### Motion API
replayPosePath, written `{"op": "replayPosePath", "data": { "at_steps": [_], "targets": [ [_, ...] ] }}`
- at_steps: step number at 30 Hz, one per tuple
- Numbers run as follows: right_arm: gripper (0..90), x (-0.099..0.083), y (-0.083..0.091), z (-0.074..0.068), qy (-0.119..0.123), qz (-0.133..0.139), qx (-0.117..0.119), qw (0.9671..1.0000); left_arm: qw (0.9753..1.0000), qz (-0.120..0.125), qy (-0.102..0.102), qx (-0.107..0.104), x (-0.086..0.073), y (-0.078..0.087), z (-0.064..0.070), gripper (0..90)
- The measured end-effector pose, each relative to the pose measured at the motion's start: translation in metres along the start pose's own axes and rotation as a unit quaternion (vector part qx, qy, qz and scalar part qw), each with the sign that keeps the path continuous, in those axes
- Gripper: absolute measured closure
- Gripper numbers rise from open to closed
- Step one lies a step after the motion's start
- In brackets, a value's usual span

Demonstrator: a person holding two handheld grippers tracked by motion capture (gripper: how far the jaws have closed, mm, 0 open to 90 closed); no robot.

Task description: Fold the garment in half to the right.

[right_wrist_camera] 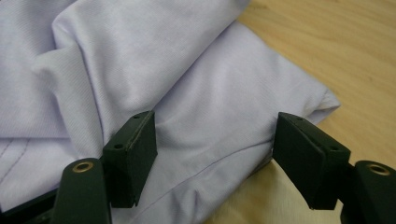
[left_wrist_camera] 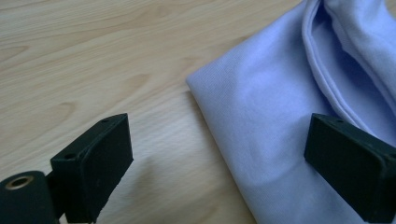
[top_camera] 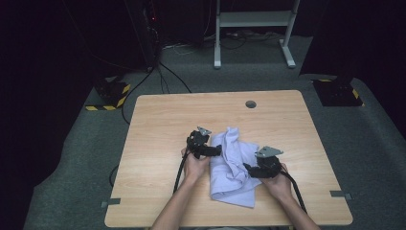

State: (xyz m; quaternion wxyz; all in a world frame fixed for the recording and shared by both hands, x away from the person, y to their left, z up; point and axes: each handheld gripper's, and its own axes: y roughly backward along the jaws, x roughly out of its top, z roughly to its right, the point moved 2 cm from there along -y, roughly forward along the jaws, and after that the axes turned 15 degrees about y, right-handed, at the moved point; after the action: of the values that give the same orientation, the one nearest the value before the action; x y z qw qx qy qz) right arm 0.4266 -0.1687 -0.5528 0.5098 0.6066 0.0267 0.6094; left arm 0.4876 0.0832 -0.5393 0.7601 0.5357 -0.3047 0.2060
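Black jaws of my right gripper (right_wrist_camera: 212, 158) stand apart over a folded corner of the pale lilac cloth (right_wrist_camera: 187, 93), one jaw on the fabric, the other past its edge, placed, I judge, to pinch that corner. Across the garment my left gripper (left_wrist_camera: 217, 163) also gapes wide, straddling the cloth's left edge where it meets the wooden table (left_wrist_camera: 93, 56). From above, the cloth (top_camera: 232, 167) lies rumpled near the table's middle, between both hands, likely so each side can be taken for folding.
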Motion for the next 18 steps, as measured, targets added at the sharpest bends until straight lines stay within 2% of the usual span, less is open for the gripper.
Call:
{"op": "replayPosePath", "data": {
  "at_steps": [3,5,8,10,14,16,18],
  "targets": [
    [29.9,0.013,-0.017,0.006,0.002,-0.002,0.001,1.0000,0.9997,0.006,0.007,0.021,0.008,-0.001,-0.013,8.1],
    [29.6,0.023,-0.028,0.010,0.003,0.000,0.001,1.0000,0.9995,0.010,0.011,0.027,0.012,-0.002,-0.022,8.9],
    [28.1,0.033,-0.042,0.012,-0.006,0.003,0.002,1.0000,0.9992,0.009,0.030,0.025,0.016,-0.002,-0.037,8.5],
    [25.1,0.037,-0.048,0.014,-0.019,0.002,0.007,0.9998,0.9988,0.010,0.042,0.021,0.013,0.001,-0.042,6.9],
    [15.8,0.032,-0.044,0.017,-0.053,-0.010,0.010,0.9985,0.9985,0.014,0.052,0.002,0.000,0.013,-0.043,4.9],
    [15.4,0.027,-0.035,0.017,-0.062,0.001,0.001,0.9981,0.9984,0.012,0.055,-0.003,-0.006,0.017,-0.040,4.6],
    [15.3,0.023,-0.024,0.014,-0.060,0.016,0.004,0.9980,0.9987,0.007,0.050,-0.010,-0.013,0.020,-0.035,4.6]
  ]
}}
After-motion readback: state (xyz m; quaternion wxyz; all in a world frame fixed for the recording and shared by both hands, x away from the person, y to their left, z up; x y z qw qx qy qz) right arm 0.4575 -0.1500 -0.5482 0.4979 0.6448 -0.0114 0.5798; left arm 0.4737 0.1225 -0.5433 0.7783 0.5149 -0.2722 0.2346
